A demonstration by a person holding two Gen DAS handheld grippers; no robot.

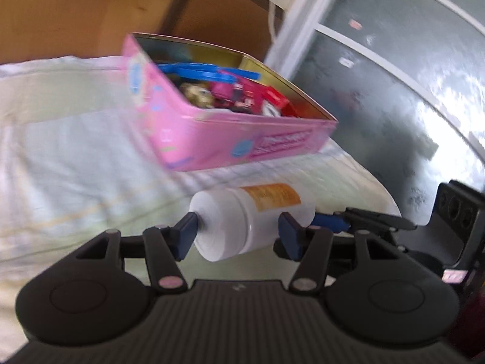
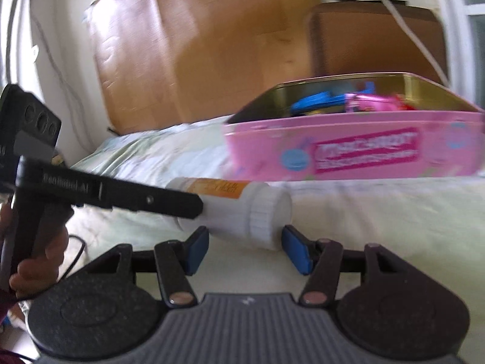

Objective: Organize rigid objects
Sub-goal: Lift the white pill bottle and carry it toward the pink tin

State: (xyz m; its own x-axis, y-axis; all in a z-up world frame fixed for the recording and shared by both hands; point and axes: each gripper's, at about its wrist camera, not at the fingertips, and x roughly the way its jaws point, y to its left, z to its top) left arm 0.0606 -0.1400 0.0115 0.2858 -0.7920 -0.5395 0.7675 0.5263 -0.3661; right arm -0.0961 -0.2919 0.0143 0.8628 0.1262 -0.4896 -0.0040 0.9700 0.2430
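A white pill bottle (image 1: 251,221) with an orange label lies sideways on the bed. My left gripper (image 1: 239,232) has its blue pads on the bottle's cap end and body, shut on it. It also shows in the right wrist view (image 2: 242,209), where the left gripper's black finger (image 2: 145,201) crosses it. My right gripper (image 2: 245,250) is open, its pads just in front of the bottle, not touching. Behind stands an open pink tin (image 1: 236,139) (image 2: 357,151) holding blue, pink and red small items.
The bed sheet (image 1: 75,151) is pale and wrinkled. Brown cardboard boxes (image 2: 197,45) stand behind the bed. A frosted glass door (image 1: 394,75) is to the right. A white cable (image 2: 406,27) hangs near the boxes.
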